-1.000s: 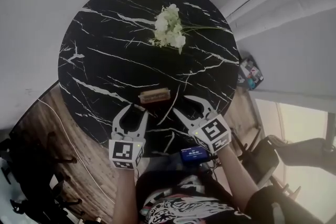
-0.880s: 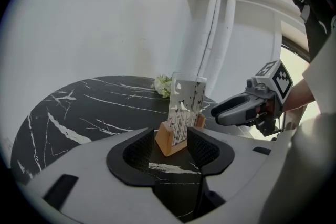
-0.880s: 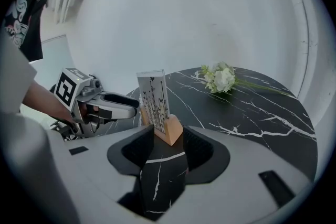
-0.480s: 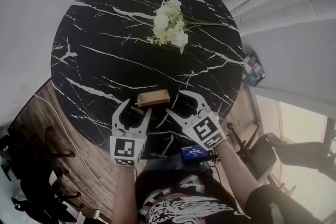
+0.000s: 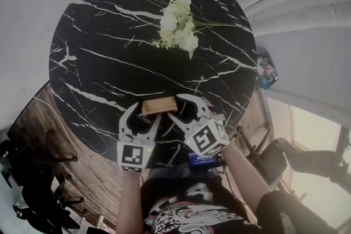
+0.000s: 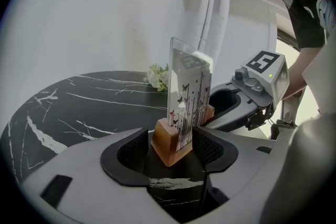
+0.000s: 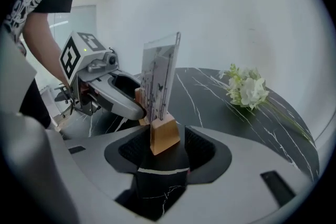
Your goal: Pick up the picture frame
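The picture frame [image 5: 159, 106], a clear panel printed with butterflies in a wooden base, stands near the front edge of the round black marble table [image 5: 98, 63]. My left gripper [image 5: 143, 115] is at its left end; its jaws are opening, and the base end [image 6: 169, 141] sits between the pads with gaps on both sides. At the frame's other end, my right gripper [image 5: 175, 107] is open too. The wooden base [image 7: 164, 136] lies between its pads, untouched. Each gripper shows in the other's view: the right gripper [image 6: 247, 97] and the left gripper [image 7: 113, 92].
A bunch of white flowers [image 5: 178, 24] lies on the far half of the table. The table edge runs just below both grippers. A wooden floor and dark chairs [image 5: 33, 172] are at lower left. White pipes [image 5: 307, 3] run along the wall at right.
Both grippers moved forward and down to the frame's two ends, and their jaws spread wider. The right gripper rolled. The frame stands where it was.
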`<action>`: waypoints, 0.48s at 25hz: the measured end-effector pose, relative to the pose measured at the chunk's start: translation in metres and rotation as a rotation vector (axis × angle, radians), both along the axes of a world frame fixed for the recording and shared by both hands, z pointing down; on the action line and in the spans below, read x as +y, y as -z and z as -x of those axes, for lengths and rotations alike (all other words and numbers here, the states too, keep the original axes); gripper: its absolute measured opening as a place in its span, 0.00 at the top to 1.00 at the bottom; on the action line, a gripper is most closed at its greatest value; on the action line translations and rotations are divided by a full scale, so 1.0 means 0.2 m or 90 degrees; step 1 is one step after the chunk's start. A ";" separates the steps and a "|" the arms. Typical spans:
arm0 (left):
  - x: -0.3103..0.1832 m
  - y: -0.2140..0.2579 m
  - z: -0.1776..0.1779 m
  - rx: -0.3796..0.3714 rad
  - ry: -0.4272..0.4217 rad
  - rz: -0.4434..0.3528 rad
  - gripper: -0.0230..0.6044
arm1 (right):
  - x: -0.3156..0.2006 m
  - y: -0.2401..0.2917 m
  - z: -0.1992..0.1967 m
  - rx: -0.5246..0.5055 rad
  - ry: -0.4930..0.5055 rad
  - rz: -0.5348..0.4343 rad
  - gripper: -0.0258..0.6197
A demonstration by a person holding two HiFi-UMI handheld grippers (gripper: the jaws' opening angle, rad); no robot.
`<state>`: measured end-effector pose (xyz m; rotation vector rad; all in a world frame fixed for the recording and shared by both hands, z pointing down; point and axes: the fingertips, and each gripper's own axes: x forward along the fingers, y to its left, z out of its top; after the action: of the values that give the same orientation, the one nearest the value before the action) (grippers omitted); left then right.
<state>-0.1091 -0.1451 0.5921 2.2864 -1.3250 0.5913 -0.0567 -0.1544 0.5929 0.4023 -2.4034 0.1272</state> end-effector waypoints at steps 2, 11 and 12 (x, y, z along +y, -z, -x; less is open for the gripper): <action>0.00 -0.01 -0.01 -0.016 -0.009 0.007 0.56 | 0.01 -0.03 0.01 0.000 0.008 0.001 0.65; -0.01 -0.05 -0.01 -0.043 -0.001 0.037 0.56 | 0.02 -0.05 0.04 -0.005 0.018 0.036 0.66; -0.01 -0.05 -0.01 -0.042 -0.002 0.039 0.56 | 0.02 -0.05 0.04 -0.005 0.016 0.039 0.66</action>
<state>-0.1068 -0.1478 0.6021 2.2376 -1.3159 0.7045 -0.0647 -0.1505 0.6029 0.3441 -2.4042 0.1910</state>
